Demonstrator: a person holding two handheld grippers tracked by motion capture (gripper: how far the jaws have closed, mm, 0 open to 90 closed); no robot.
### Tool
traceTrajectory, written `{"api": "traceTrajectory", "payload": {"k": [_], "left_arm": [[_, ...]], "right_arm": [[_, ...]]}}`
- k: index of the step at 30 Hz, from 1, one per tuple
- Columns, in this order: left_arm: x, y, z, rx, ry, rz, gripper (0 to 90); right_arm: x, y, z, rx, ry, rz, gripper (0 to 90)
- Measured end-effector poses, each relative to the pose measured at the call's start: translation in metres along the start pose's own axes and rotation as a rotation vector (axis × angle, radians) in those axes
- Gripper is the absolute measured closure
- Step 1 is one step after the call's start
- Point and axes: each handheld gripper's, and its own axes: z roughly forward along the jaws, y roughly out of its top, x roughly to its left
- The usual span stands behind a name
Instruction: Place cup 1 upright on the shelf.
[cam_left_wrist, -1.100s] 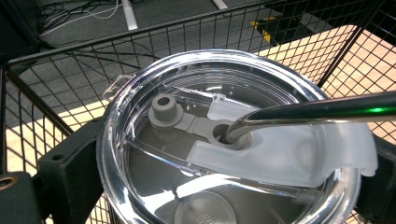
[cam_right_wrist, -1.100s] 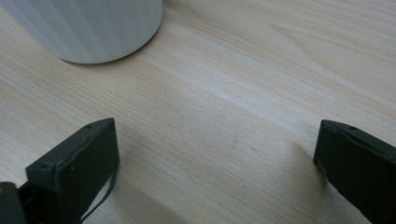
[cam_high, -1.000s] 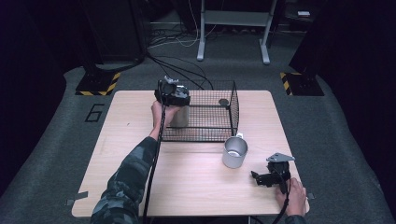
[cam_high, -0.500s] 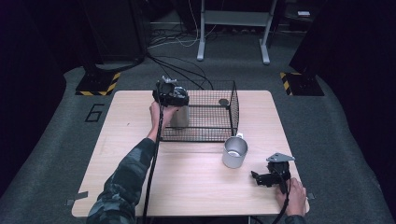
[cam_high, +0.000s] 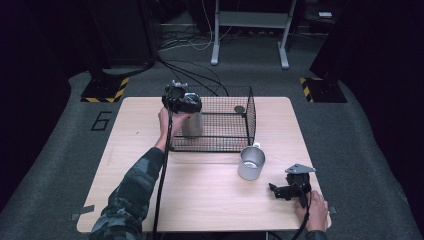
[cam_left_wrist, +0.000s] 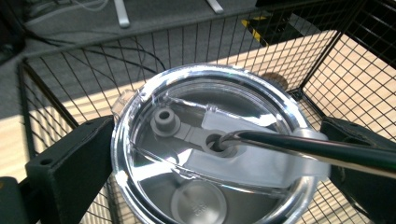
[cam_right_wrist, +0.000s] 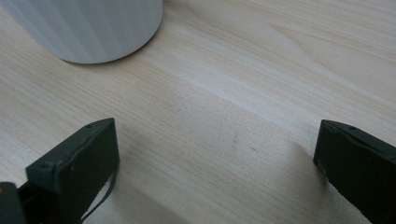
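Observation:
A steel tumbler stands upright in the left end of a black wire basket. Its clear lid has a metal straw through it. My left gripper is on top of it; in the left gripper view its jaws press the lid's rim from both sides, shut on the tumbler. A silver cup stands on the table just outside the basket's front right corner. My right gripper rests low near the table's front right, open, with bare wood between its jaws. The cup's base lies ahead of it.
The wooden table carries the basket at its middle back. A small dark round thing lies in the basket's far right corner. The basket's right wall stands tall. Cables and a yellow-black striped stand base are on the floor beyond.

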Motion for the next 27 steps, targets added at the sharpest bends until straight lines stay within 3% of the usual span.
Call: {"api": "traceTrajectory", "payload": {"k": [6,14,27], "left_arm": [[-0.002,0.004,-0.013,-0.015,-0.001,0.017,0.0],[-0.001,0.004,-0.037,-0.016,-0.046,0.027,0.0],[-0.002,-0.025,-0.088,-0.031,-0.110,0.111,0.0]], "right_arm": [[0.000,0.000,0.000,0.003,0.001,0.000,0.0],[0.000,0.000,0.000,0.000,0.001,0.000,0.0],[0.000,0.000,0.000,0.001,0.001,0.000,0.0]]}}
